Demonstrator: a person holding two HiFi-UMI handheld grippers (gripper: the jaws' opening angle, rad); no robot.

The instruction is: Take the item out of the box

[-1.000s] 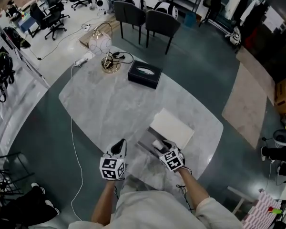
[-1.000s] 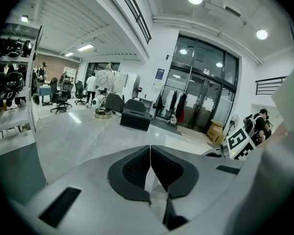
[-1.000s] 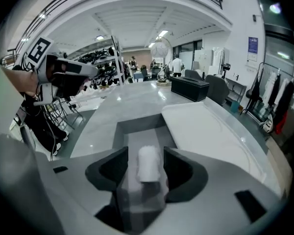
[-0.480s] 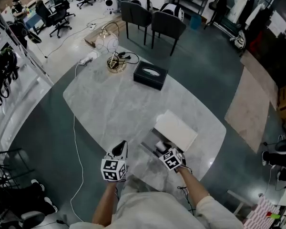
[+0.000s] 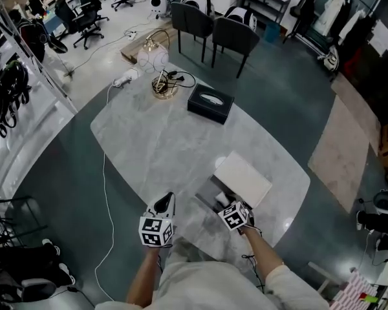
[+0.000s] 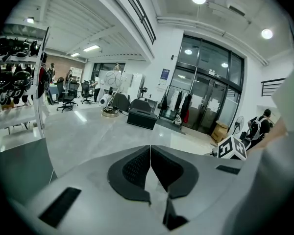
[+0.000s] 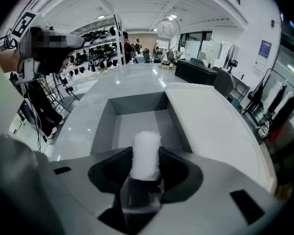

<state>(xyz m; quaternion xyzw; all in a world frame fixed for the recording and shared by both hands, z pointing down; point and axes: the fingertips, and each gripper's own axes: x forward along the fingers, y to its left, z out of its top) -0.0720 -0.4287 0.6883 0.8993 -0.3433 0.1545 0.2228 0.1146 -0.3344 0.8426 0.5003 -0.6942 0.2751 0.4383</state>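
Left hand-held gripper [image 6: 150,153]: jaws pressed together, nothing between them. Sits just left of the box [image 7: 104,124], clear of it, pointing forward and roughly level.

Right hand-held gripper [image 7: 146,166]: jaws clamped on a white fuzzy item [image 7: 146,148], one pad on each side. Sits at the box's near end, aimed along its open inside.

Left forearm [image 5: 141,278] and right forearm [image 5: 261,256] bare, both reaching forward, the grippers well apart.
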